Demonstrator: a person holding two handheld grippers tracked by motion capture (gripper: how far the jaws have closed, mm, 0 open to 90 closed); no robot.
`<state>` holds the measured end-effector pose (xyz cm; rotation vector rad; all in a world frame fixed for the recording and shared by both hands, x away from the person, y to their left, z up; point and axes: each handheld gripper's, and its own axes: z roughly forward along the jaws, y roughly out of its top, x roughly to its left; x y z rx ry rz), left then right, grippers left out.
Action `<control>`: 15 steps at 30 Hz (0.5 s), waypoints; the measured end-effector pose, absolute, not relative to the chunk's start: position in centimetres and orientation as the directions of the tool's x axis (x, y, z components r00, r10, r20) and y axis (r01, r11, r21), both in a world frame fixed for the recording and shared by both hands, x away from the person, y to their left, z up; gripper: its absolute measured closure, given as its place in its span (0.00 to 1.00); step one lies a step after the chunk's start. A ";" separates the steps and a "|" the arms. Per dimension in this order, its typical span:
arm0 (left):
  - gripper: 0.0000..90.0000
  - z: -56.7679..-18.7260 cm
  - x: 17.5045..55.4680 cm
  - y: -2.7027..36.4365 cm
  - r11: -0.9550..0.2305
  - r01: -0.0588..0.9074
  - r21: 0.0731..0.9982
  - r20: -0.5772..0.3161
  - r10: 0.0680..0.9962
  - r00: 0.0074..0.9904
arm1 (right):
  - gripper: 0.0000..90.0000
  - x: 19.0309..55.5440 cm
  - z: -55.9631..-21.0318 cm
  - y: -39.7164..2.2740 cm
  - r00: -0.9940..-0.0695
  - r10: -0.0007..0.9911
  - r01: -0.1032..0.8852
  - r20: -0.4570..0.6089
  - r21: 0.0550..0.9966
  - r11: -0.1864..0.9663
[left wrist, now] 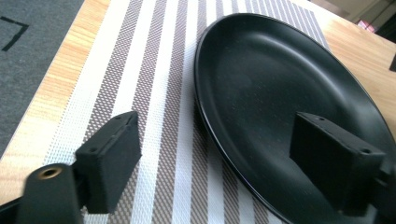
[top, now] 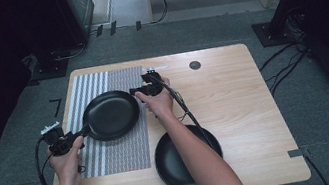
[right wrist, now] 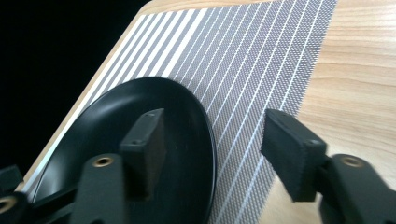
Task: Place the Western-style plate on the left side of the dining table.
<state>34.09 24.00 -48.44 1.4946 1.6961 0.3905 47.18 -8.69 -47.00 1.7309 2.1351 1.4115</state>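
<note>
High view, nearest the person: a second black plate (top: 187, 159) sits on the bare wood at the near edge of the table (top: 235, 106), partly hidden under the right forearm. Further in, the left gripper (top: 71, 137) is at the near left rim of the black plate (top: 111, 114) that lies flat on the striped placemat (top: 127, 152), and the right gripper (top: 144, 90) is at that plate's far right rim. In the left gripper view the jaws stand wide apart, one pad over the placemat (left wrist: 159, 116) and the other over the plate's (left wrist: 261, 93) inner slope, with the rim passing between them and neither pad pressing on it. In the right gripper view the jaws are likewise spread, straddling the plate's (right wrist: 116, 154) edge, one pad above the dish and one above the placemat (right wrist: 243, 84), and nothing is clamped. The plate looks stiff, glossy and smooth, probably ceramic or melamine, so it is likely fairly heavy, slippery under the pads and liable to chip if dropped. Its thin raised rim is the only real hold, best pinched at two opposite points so it stays level. Beyond the placemat the wood is bare apart from a small dark round cap (top: 195, 65)
</note>
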 end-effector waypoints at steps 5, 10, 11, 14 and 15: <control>0.12 -47.9 32.9 23.5 0.206 0.676 0.707 -0.346 0.935 0.076 | 0.35 45.7 -45.9 -10.5 -0.409 0.780 0.734 0.473 0.679 -0.027; 0.10 -47.9 31.4 23.0 0.176 0.697 0.695 -0.330 0.939 0.092 | 0.34 43.8 -44.9 -12.9 -0.405 0.802 0.717 0.439 0.697 -0.019; 0.10 -47.9 31.4 23.0 0.176 0.697 0.695 -0.330 0.939 0.092 | 0.34 43.8 -44.9 -12.9 -0.405 0.802 0.717 0.439 0.697 -0.019; 0.10 -47.9 30.5 22.7 0.165 0.693 0.702 -0.318 0.943 0.097 | 0.34 42.8 -44.9 -14.1 -0.406 0.820 0.707 0.405 0.707 0.001; 0.10 -48.0 30.3 22.5 0.158 0.695 0.702 -0.312 0.945 0.100 | 0.34 42.6 -44.9 -14.4 -0.400 0.823 0.708 0.403 0.706 -0.002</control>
